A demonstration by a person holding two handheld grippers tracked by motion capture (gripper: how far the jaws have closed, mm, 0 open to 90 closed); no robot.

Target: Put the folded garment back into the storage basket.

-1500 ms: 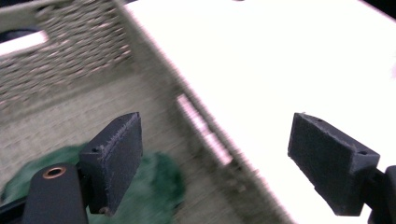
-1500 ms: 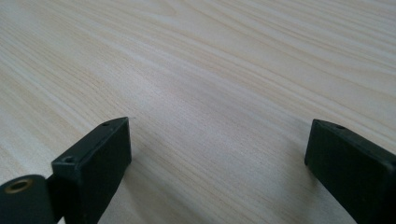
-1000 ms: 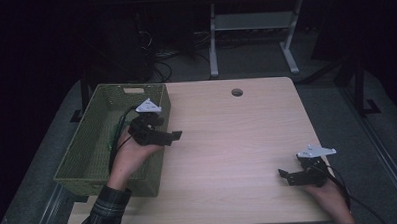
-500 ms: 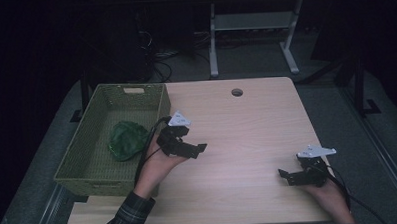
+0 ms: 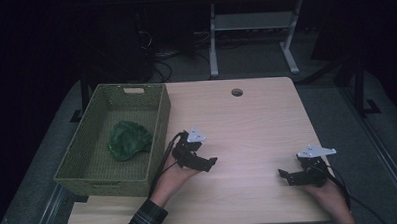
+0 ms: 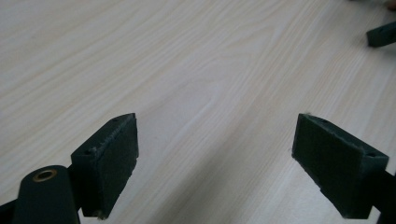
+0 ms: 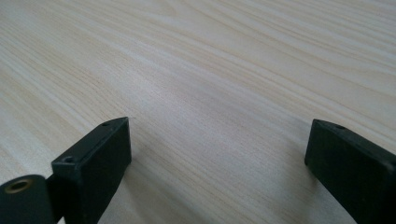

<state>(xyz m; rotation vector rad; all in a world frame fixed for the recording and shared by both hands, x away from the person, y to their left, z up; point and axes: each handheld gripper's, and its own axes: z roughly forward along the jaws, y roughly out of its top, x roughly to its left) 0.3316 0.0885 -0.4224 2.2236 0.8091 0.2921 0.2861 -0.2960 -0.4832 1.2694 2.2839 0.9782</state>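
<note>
A green woven basket [image 5: 156,118] stands at the table's left side, and a crumpled green cloth [image 5: 129,139] lies inside it. My left gripper [image 5: 210,163] rests low over the wood just right of the basket, open and empty; its own view shows its jaws spread wide [image 6: 215,158] above bare tabletop. Near the front right edge my right gripper [image 5: 285,176] is open too, nothing between its jaws [image 7: 217,163], and it points left. The right gripper's jaw tip [image 6: 382,35] appears far off in the left gripper view.
The light wooden table [image 5: 247,125] has a round cable hole [image 5: 237,92] near its far edge. Behind it stand a white metal frame [image 5: 251,25] and cables on a dark floor. A plaid sleeve [image 5: 148,221] enters at the bottom left.
My left gripper has left the basket and moved right and toward the person, onto the table. The green cloth now lies in the basket. The right gripper has stayed put.
</note>
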